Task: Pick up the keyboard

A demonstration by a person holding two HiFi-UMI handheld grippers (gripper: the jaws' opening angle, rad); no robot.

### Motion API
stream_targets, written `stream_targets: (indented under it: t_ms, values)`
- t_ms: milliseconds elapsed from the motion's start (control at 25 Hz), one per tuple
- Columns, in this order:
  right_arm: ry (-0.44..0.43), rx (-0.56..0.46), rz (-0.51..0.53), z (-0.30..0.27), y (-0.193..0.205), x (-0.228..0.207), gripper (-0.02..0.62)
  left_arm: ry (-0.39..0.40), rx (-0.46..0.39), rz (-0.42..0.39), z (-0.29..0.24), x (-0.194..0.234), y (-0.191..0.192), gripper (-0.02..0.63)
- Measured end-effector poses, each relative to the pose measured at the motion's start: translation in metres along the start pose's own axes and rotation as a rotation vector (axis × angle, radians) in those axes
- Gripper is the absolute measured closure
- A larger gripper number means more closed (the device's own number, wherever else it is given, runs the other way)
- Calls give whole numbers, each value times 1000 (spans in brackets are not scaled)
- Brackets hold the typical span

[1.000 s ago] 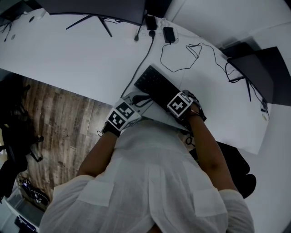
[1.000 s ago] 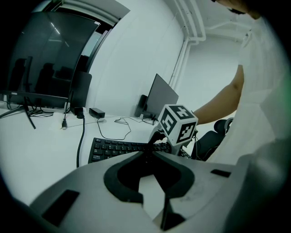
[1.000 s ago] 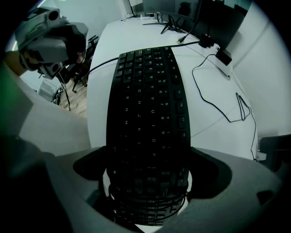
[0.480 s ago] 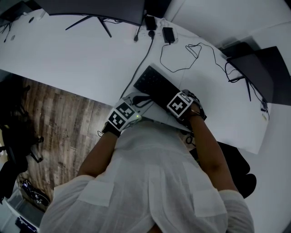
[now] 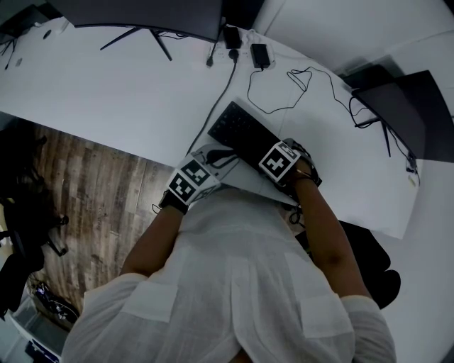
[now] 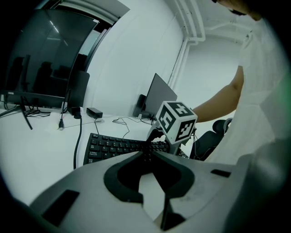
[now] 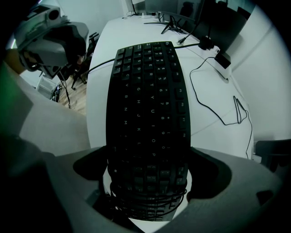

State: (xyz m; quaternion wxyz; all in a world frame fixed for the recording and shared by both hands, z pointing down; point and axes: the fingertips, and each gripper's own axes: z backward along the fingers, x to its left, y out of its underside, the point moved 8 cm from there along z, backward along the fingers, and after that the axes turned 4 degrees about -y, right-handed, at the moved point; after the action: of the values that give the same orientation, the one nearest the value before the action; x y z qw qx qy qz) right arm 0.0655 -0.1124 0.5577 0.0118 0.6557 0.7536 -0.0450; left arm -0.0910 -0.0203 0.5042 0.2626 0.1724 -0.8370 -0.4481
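A black keyboard (image 5: 237,130) lies slantwise on the white desk (image 5: 128,92), its near end hidden under my grippers and the person's white shirt. In the right gripper view the keyboard (image 7: 148,104) runs away between the jaws, with a thin black cable looped round its near end. My right gripper (image 7: 148,172) points down and is shut on that end, a jaw against each long edge. My left gripper (image 6: 148,152) is shut with nothing in it, its tips at the keyboard's (image 6: 113,146) near edge. In the head view the left gripper (image 5: 216,157) and right gripper (image 5: 274,167) sit side by side.
A dark monitor (image 5: 156,14) stands at the back of the desk, and another dark screen (image 5: 411,113) at the right. Thin black cables (image 5: 298,85) and a power adapter (image 5: 262,53) lie beyond the keyboard. Wooden floor (image 5: 85,184) shows past the desk's left edge.
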Motion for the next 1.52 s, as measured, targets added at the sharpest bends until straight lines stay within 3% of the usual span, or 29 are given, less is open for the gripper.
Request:
stream_targets:
  t_ms: [160, 240, 600, 800, 1040, 1320, 1520]
  values:
    - [4, 14, 16, -7, -1, 3, 39, 4, 16, 8, 3, -3, 1, 555]
    - [4, 9, 27, -7, -2, 3, 88, -6, 14, 6, 4, -3, 2, 555]
    - [-20, -10, 23, -9, 1, 4, 83, -28, 9, 2, 11, -5, 6, 555]
    - [16, -62, 20, 3, 5, -2, 78, -32, 3, -3, 13, -7, 6, 555]
    - [63, -214, -130, 37, 26, -17, 80, -39, 3, -9, 19, -7, 3, 555]
    - [122, -471, -313, 72, 64, -8, 109, -40, 2, -31, 25, -5, -5, 555]
    - [63, -631, -580, 66, 107, 10, 110, -136, 48, -13, 25, 10, -9, 555]
